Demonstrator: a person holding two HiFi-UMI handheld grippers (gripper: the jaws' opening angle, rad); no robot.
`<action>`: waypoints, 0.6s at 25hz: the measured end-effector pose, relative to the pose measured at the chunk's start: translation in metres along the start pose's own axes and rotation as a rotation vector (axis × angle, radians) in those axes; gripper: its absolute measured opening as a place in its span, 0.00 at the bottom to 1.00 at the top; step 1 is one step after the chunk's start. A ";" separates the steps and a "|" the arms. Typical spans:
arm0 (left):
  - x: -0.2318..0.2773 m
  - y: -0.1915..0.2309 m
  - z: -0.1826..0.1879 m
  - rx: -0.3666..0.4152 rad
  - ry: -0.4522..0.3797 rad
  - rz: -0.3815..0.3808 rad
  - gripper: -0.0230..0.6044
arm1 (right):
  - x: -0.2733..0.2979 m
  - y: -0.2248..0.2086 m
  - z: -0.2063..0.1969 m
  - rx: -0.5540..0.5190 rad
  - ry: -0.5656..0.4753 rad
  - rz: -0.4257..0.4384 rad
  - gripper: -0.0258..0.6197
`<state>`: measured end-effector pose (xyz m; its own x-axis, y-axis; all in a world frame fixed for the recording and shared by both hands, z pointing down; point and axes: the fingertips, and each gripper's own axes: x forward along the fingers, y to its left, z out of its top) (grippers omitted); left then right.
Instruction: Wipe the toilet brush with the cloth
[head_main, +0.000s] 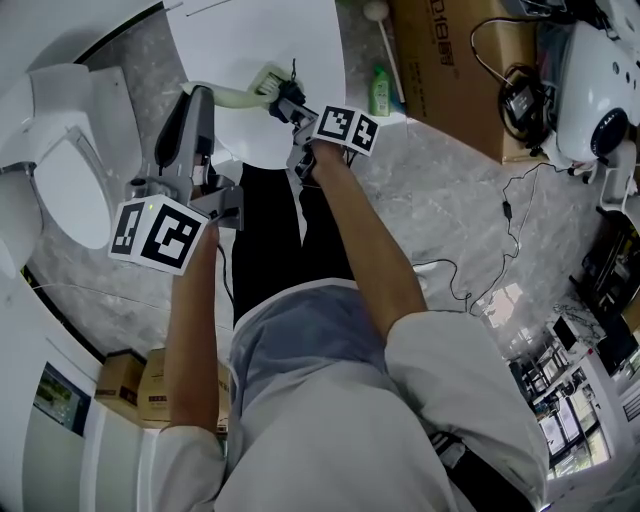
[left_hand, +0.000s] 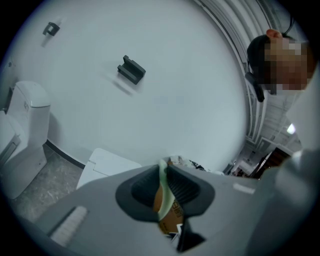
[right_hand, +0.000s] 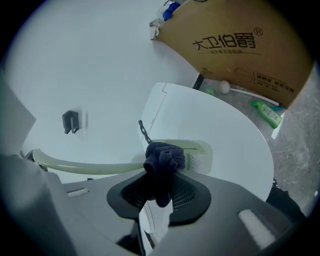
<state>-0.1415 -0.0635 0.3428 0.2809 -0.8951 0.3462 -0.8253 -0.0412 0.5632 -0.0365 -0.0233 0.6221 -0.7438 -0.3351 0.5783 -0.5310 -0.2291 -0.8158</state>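
Your left gripper pinches the pale-green plastic toilet brush; your right gripper pinches the navy cloth against it. Wiping looks underway, not finished.

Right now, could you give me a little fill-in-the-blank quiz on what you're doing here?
The right hand-held gripper is shut on a dark ____. The left hand-held gripper clamps the pale green ____ of the toilet brush. The green bottle is next to a cardboard ____.
Missing words: cloth, handle, box.
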 end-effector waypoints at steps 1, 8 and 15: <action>0.000 0.000 0.000 -0.002 -0.001 -0.001 0.04 | -0.001 0.001 0.001 0.008 -0.004 0.006 0.16; 0.001 0.000 0.000 -0.005 -0.012 0.000 0.04 | -0.008 0.011 -0.008 0.180 -0.106 0.062 0.16; 0.002 0.000 0.001 -0.002 -0.004 0.004 0.04 | -0.006 0.026 -0.034 0.272 -0.125 0.178 0.16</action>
<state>-0.1416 -0.0653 0.3427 0.2761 -0.8970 0.3452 -0.8254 -0.0372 0.5633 -0.0595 0.0036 0.5979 -0.7509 -0.4970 0.4349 -0.2570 -0.3866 -0.8857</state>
